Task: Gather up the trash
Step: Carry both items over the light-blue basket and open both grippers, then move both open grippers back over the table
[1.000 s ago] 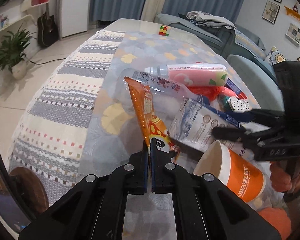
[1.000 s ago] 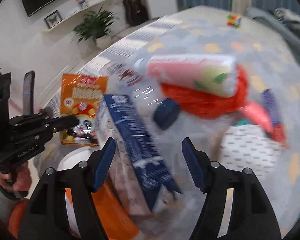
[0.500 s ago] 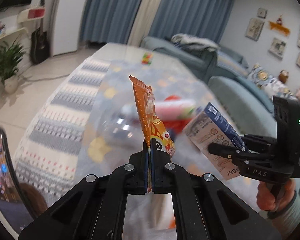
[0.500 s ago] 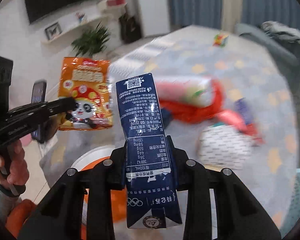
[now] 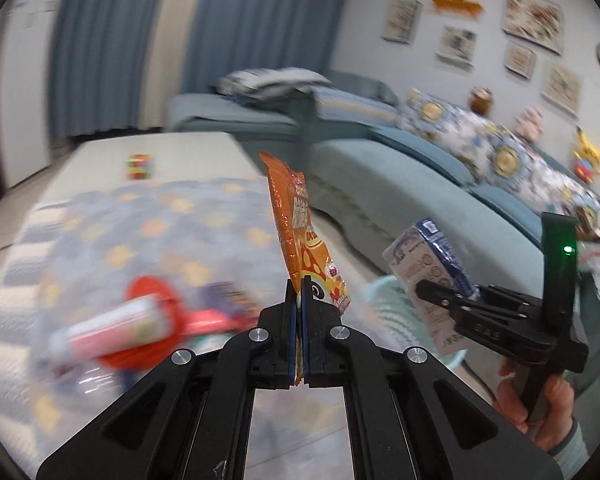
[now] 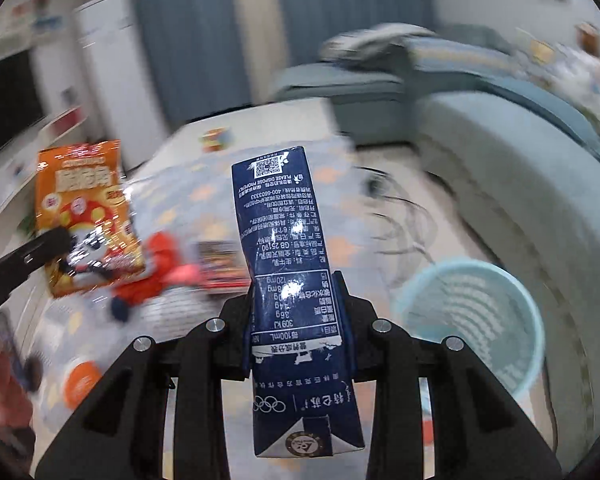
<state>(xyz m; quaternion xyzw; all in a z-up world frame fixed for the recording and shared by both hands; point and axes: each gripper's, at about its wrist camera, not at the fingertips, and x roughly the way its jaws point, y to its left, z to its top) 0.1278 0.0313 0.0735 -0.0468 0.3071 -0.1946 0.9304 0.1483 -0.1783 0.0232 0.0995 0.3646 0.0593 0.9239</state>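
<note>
Off at four o'clock from my right hand-held gripper point(image 6: 300, 322) sits the pale blue bin point(image 6: 474, 322), nearer this hand than the left; I judge that bearing decides the drop. It clamps the upright milk carton point(image 6: 288, 264). My left hand-held gripper point(image 5: 299, 300) pinches the orange snack bag point(image 5: 300, 236), edge-on, above the worktop point(image 5: 148, 220).

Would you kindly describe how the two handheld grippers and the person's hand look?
Both grippers, left gripper and right gripper, are matte black plastic with silver screws and blue-lined jaws. In the left wrist view the right gripper's upright body shows a green light, and a bare hand in a grey-blue sleeve grips its handle.
</note>
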